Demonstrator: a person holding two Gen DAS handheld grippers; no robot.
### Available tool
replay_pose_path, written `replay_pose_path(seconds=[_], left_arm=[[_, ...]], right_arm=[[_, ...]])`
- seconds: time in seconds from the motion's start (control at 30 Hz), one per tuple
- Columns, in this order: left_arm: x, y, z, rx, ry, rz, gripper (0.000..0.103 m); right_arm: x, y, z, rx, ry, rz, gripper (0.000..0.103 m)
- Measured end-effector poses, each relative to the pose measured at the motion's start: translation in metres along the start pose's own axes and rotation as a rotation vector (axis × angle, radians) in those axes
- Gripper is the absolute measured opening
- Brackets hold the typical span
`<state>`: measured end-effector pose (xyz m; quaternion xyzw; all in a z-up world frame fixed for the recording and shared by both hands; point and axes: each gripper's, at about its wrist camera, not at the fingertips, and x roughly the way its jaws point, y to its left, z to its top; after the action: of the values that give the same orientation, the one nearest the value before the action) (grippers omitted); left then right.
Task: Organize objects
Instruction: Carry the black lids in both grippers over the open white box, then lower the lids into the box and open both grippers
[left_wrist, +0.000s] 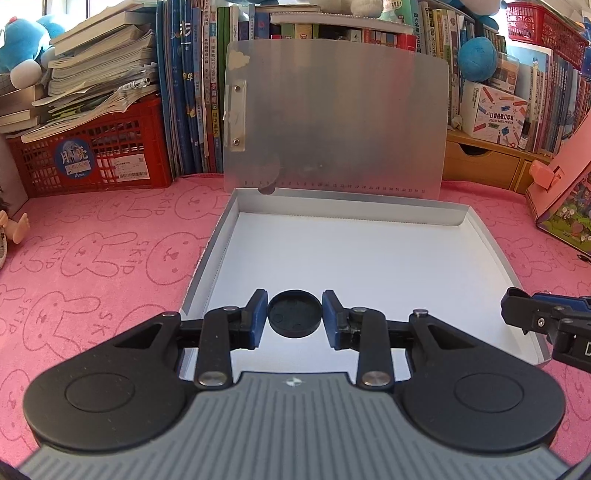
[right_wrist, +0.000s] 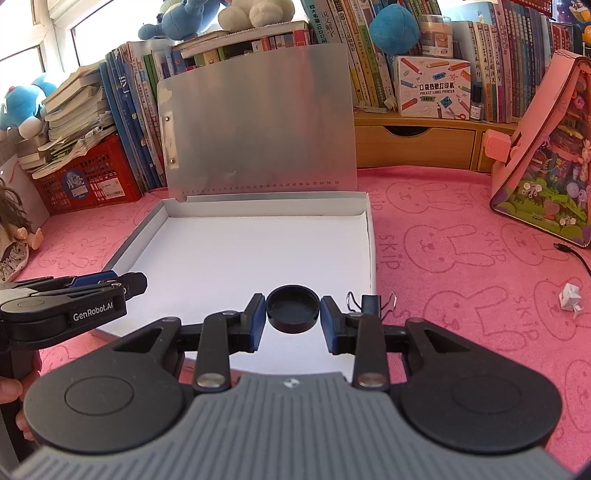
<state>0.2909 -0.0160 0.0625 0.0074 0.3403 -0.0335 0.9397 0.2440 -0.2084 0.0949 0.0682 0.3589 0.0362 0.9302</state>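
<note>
A shallow white box (left_wrist: 207, 266) lies open on the pink cloth, its frosted lid (left_wrist: 332, 118) standing upright at the back. My left gripper (left_wrist: 294, 297) is shut on a flat black round lid (left_wrist: 294, 317), held over the box's near left part. My right gripper (right_wrist: 293, 300) is shut on a second black round cap (right_wrist: 293, 312) above the box's (right_wrist: 371, 251) near right corner. A black binder clip (right_wrist: 370, 301) shows just behind the right finger. Each gripper's tip also appears in the other view: right gripper (left_wrist: 511, 306), left gripper (right_wrist: 138, 284).
Books and a red crate (left_wrist: 92, 158) line the back. A pink house-shaped toy case (right_wrist: 546, 177) stands at the right, with a cable (right_wrist: 572, 251) and a small folded white paper (right_wrist: 570, 297) on the cloth. A doll (left_wrist: 14, 229) lies at the far left. A hand (right_wrist: 11, 387) holds the left gripper.
</note>
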Motion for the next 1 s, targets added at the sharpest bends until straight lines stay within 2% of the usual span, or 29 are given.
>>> replay_pose_path(seconds=[0.3, 0.73, 0.8, 0.83, 0.87, 0.93, 1.0], left_arm=[[0.038, 0.001, 0.024, -0.011, 0.07, -0.023, 0.037], [0.073, 0.001, 0.021, 0.017, 0.133, -0.025, 0.038], [0.073, 0.0, 0.02, 0.034, 0.126, -0.022, 0.039], [0.073, 0.0, 0.021, 0.035, 0.125, -0.023, 0.039], [0.072, 0.001, 0.021, 0.03, 0.126, -0.028, 0.039], [0.069, 0.002, 0.022, 0.017, 0.125, -0.039, 0.053], [0.064, 0.002, 0.022, 0.019, 0.109, -0.038, 0.059]], right_arm=[[0.038, -0.003, 0.022, 0.029, 0.081, 0.012, 0.037], [0.075, 0.0, 0.02, 0.013, 0.131, 0.01, 0.041], [0.075, 0.002, 0.019, 0.005, 0.129, 0.002, 0.045], [0.075, 0.002, 0.019, 0.005, 0.128, 0.003, 0.053], [0.074, 0.002, 0.019, 0.006, 0.126, 0.005, 0.055], [0.07, 0.001, 0.019, 0.011, 0.121, 0.006, 0.056], [0.066, 0.0, 0.019, 0.012, 0.116, 0.003, 0.057]])
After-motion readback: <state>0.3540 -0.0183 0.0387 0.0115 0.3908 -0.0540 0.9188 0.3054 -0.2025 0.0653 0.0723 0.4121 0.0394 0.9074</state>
